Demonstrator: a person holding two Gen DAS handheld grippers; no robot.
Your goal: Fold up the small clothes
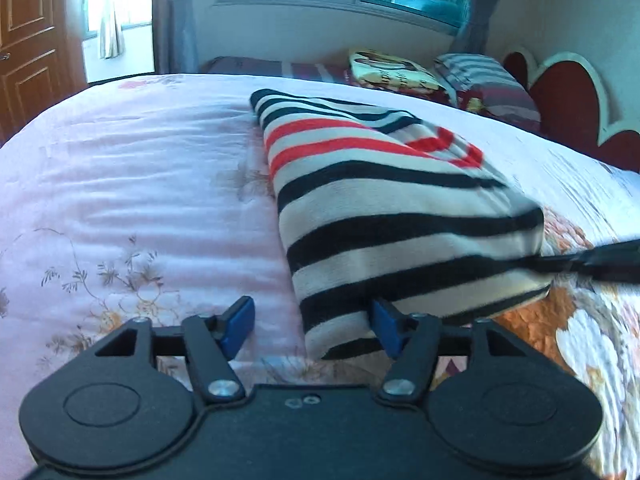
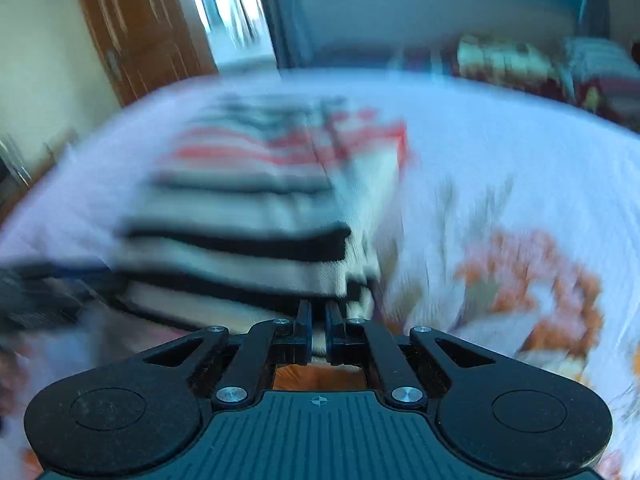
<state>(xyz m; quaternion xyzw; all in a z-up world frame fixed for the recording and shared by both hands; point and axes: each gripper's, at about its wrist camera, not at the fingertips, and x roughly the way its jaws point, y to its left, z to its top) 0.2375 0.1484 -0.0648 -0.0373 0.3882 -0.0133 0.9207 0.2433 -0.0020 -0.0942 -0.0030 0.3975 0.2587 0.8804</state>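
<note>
From the left wrist view, the striped garment (image 1: 384, 208) lies folded into a long bundle on the bed (image 1: 132, 184), its long axis running away from the near edge toward the far right corner, where the pillows (image 1: 484, 76) sit. The left gripper (image 1: 310, 326) hangs at the bundle's near end with its blue pads well apart; the near left corner of the cloth sits between them, the right pad (image 1: 386, 326) just against the fabric and the left pad (image 1: 240, 322) clear of it over bare bedspread. Nothing is pinched here. A dark blurred shape reaches in at the bundle's right edge, probably the other gripper.

From the right wrist view, much blurred, the same striped garment (image 2: 256, 216) stretches ahead and to the left of the right gripper (image 2: 319, 330). Its fingers are drawn together, and a sliver of pale cloth shows in the slit between them, so I judge it clamped on the near right corner. The right hand looks the one ready to lift.
</note>
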